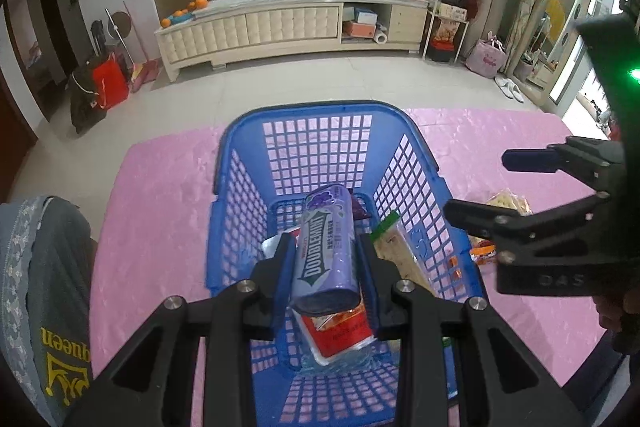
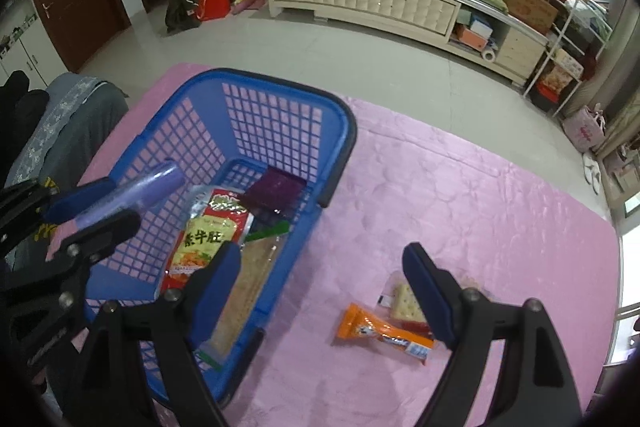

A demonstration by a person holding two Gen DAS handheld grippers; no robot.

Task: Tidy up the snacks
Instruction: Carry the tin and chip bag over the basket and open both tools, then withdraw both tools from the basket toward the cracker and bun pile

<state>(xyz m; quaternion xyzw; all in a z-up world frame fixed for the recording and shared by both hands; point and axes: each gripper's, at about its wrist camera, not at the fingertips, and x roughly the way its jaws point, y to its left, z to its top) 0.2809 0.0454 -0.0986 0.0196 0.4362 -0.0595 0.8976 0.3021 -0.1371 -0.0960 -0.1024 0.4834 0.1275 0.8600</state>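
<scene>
My left gripper (image 1: 325,251) is shut on a purple Doublemint gum pack (image 1: 326,251) and holds it over the blue plastic basket (image 1: 316,109). In the right wrist view the gum pack (image 2: 148,187) and left gripper (image 2: 96,215) hang above the basket (image 2: 340,115). The basket holds a red snack packet (image 2: 204,239), a clear cracker pack (image 2: 248,275) and a dark purple packet (image 2: 274,191). My right gripper (image 2: 320,279) is open and empty, right of the basket. An orange snack stick (image 2: 380,333) and a cracker packet (image 2: 404,301) lie on the pink tablecloth (image 2: 460,207) by its right finger.
A grey garment with "queen" lettering (image 1: 48,287) lies at the table's left edge. Beyond the table is tiled floor (image 1: 320,79) and a long cream cabinet (image 1: 288,23). The right gripper (image 1: 520,187) shows open at the right in the left wrist view.
</scene>
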